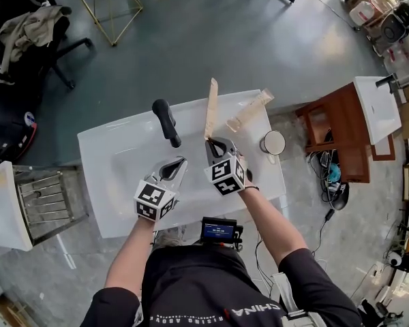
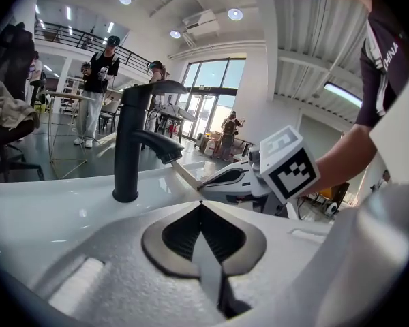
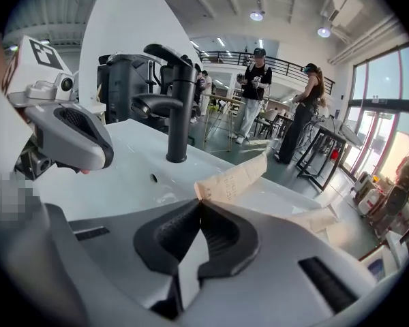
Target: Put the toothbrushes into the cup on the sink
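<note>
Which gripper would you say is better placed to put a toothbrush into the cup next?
Right. The right gripper is shut on a wrapped toothbrush, and the cup stands on its side of the sink. The left gripper is shut, empty, and farther from the cup.

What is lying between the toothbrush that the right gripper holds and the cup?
A second boxed toothbrush lies on the sink between the held toothbrush and the cup; the head view shows it.

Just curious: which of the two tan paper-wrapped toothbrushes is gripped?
The tan paper-wrapped toothbrush nearer the black faucet, pinched in the right gripper's jaws; the other toothbrush lies loose on the white sink.
</note>
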Available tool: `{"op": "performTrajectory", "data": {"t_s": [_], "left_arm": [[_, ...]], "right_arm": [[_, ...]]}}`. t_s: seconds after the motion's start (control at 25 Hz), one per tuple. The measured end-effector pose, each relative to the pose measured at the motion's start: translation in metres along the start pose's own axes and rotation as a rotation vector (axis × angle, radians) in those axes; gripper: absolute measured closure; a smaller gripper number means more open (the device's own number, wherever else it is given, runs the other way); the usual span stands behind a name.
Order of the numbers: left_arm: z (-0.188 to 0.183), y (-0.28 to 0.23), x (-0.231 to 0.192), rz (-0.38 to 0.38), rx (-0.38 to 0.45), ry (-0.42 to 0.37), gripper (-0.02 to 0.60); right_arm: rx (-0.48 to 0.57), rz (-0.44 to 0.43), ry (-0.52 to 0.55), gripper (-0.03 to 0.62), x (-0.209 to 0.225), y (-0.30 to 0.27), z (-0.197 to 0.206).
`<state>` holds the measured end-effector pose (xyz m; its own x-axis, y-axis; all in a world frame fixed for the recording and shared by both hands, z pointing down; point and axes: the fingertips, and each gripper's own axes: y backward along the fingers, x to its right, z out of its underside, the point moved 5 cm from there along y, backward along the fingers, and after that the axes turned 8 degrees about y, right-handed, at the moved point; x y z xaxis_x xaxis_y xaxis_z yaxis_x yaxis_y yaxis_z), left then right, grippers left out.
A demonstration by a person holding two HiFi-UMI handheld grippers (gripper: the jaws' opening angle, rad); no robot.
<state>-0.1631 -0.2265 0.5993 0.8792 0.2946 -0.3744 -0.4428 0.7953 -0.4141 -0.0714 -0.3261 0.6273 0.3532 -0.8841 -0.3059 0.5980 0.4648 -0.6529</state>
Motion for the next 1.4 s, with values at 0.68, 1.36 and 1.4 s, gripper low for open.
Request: {"op": "performTrajectory", "data": {"t_s": [0.68,1.36,1.4], "left_arm": [[-0.029,0.03,0.025,0.103,0.053,-0.117,0.578],[-0.057,0.019,0.099,0.356,0.061,-0.276,0.58],[-0.06,0.017,0.104,0.369,0.062,-0.282,0.578]], "right_arm": [[0.074,0.001,-0.286,0.583,-0.011,0.093,-0.036],[0.025,0.102,-0.349,0.583,-0.012,0.219,-0.015],[0.02,0.11,-0.356,0.583,-0.01,0.227,-0.014]]}}
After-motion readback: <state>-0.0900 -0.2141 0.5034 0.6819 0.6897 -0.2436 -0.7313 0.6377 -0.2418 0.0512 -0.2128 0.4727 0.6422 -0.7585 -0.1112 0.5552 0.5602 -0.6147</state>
